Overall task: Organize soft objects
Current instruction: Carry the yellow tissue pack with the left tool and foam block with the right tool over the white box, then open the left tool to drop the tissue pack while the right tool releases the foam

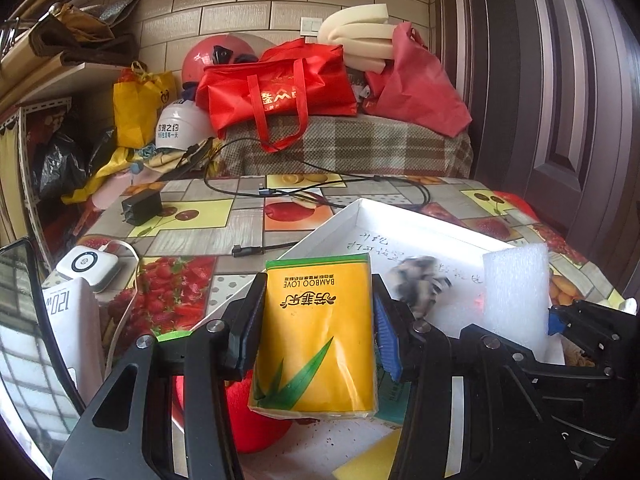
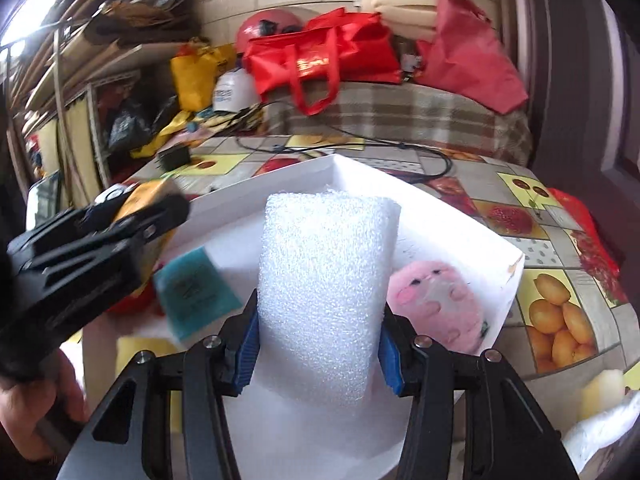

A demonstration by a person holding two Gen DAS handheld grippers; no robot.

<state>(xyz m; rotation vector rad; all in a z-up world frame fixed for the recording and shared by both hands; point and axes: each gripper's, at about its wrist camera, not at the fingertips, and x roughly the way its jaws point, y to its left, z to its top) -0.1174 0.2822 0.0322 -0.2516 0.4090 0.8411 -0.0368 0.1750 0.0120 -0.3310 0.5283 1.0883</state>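
The left hand-held gripper point(image 1: 316, 332) was closed part-way on a yellow tissue pack point(image 1: 316, 336), its blue pads pressing both long sides, and the pack was held upright above the near edge of a white box point(image 1: 400, 216) on the tabletop point(image 1: 192, 220). The right hand-held gripper point(image 2: 318, 344) was likewise closed part-way on a white foam block point(image 2: 328, 280), pads against both flanks, with the block standing upright over the interior of the white box point(image 2: 440, 208). Inside that box, a pink plush toy point(image 2: 440, 308) lay just right of the foam block, and a teal packet point(image 2: 196, 288) lay to its left. In the left wrist view the plush toy appeared only as a blurred grey shape and could not be read clearly. A red soft object point(image 1: 256, 420) lay below the tissue pack. A black charger point(image 1: 142, 206) and black cable point(image 1: 320, 192) lay on the tabletop beyond the box. A hand point(image 2: 28, 408) gripped the left tool's handle.
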